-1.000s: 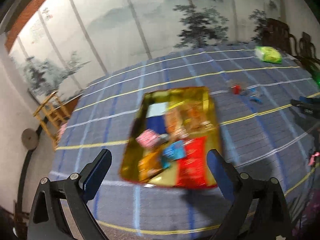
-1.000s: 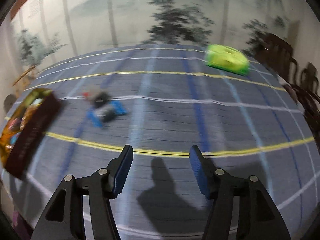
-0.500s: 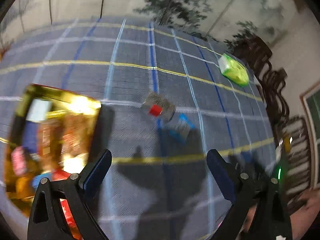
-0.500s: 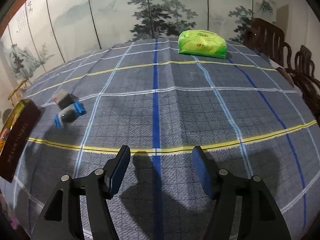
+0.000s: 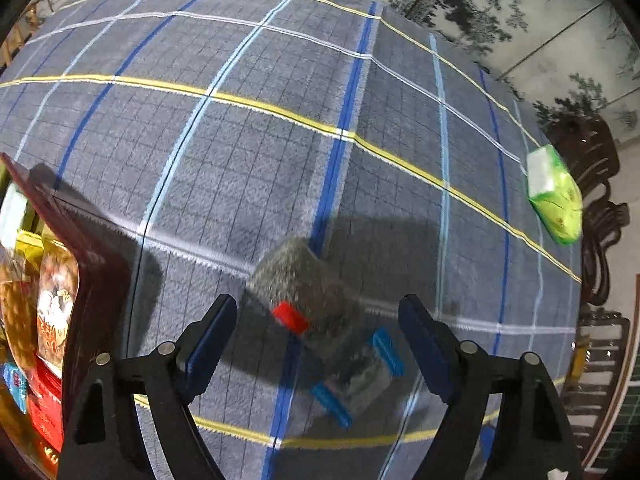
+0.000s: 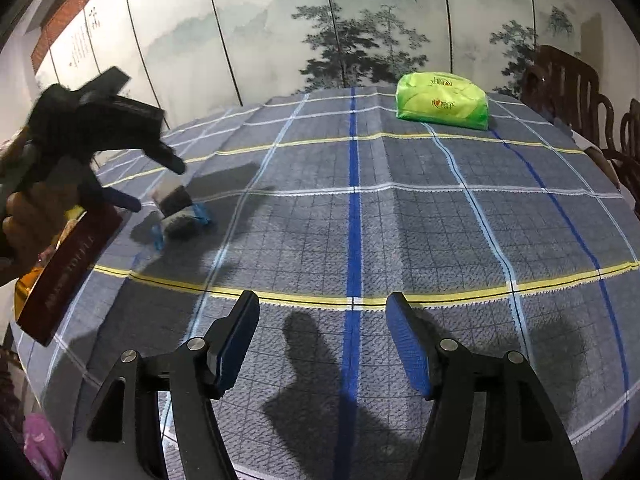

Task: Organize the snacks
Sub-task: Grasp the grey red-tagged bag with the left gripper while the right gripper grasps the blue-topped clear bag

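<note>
Two loose snack packets lie together on the plaid tablecloth: a grey one with a red end (image 5: 304, 280) and a clear one with blue ends (image 5: 360, 380). My left gripper (image 5: 318, 340) points steeply down just above them. Its jaws are closing, the packets lie between and below the fingers, and the pads touch neither. In the right wrist view the left gripper (image 6: 150, 184) hangs over the same packets (image 6: 178, 210), held by a hand. My right gripper (image 6: 322, 340) stands open over bare cloth, holding nothing. The dark red tin box (image 5: 96, 264) with a gold inside holds several snacks (image 5: 56, 300).
A green tissue pack (image 6: 442, 100) lies at the far side of the table, also at the right in the left wrist view (image 5: 554, 196). Dark wooden chairs (image 6: 568, 84) stand by the right edge. A painted folding screen (image 6: 280, 20) closes off the back.
My left gripper swung from over the tin box to the right, sank over the two loose packets, and its jaws narrowed. The right gripper tilted down a little and opened slightly.
</note>
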Motion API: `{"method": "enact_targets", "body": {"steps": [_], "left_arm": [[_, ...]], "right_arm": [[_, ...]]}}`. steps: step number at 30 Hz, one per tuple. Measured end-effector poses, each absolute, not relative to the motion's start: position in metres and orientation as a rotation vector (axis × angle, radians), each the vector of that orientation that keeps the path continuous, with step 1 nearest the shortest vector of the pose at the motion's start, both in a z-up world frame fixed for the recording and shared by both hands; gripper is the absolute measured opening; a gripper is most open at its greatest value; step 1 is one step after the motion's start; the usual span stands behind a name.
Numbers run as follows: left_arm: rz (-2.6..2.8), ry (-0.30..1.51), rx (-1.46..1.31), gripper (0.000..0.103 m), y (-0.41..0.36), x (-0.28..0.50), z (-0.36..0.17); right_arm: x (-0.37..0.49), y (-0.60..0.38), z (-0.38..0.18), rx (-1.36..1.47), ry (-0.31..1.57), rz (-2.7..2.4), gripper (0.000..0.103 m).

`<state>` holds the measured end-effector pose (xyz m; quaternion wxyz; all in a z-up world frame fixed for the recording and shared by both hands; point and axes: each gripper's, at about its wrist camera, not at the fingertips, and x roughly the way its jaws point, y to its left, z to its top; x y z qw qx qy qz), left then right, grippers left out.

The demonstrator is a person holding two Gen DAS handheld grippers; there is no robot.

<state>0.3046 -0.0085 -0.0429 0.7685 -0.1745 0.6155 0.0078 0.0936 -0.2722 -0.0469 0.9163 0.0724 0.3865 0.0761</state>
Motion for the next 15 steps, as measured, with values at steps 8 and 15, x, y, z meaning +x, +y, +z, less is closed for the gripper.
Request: {"method": "enact_targets", "body": {"steps": [8,15], "left_arm": [[0.108,1.337,-0.435,0.064,-0.006,0.314,-0.058],[0.019,1.294,-0.288,0.033,-0.010,0.287,-0.048]], "right_arm": [[0.091,-0.276,-0.044,0.170,0.764,0.177,0.069],[0.090,-0.278,-0.045,0.175,0.768,0.172,0.071]]}}
